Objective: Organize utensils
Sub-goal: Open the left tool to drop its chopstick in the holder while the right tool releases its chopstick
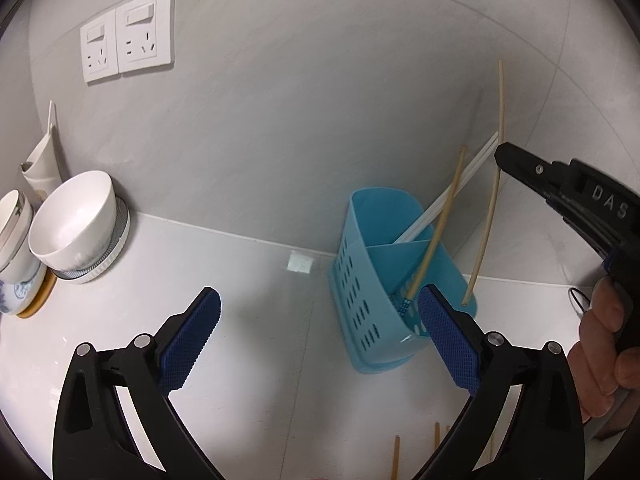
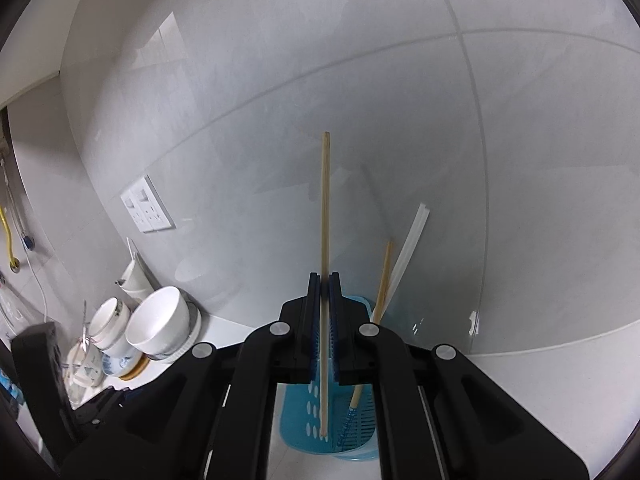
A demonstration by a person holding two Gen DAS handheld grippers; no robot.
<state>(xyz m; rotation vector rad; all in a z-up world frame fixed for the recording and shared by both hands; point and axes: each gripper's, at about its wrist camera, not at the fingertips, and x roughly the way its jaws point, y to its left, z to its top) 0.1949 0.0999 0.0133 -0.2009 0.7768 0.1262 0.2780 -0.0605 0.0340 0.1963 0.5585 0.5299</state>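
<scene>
Left wrist view shows the blue utensil holder [image 1: 384,280] standing on the white counter [image 1: 260,320] against the grey wall, its inside split by one divider into two compartments. Three sticks already lean in the holder: two white chopsticks [image 1: 452,196] lying together and one bamboo chopstick [image 1: 440,224] with a blue patterned tip. A fourth, a plain bamboo chopstick [image 1: 494,192], is pinched near its middle by the right gripper [image 1: 500,156], whose fingers are pressed together on it; its lower end hangs at the holder's right rim. The left gripper [image 1: 320,320] is spread wide with nothing between its blue pads [image 1: 192,340], hovering just left of the holder. At least two more bamboo chopsticks [image 1: 396,456] lie on the counter below the holder. Far left of the holder stand two white bowls [image 1: 76,220] on stacked plates, and two wall sockets [image 1: 128,36] sit above them.

Right wrist view shows the held chopstick [image 2: 325,240] upright between the closed fingers [image 2: 314,320], its lower tip over the holder [image 2: 304,412].
</scene>
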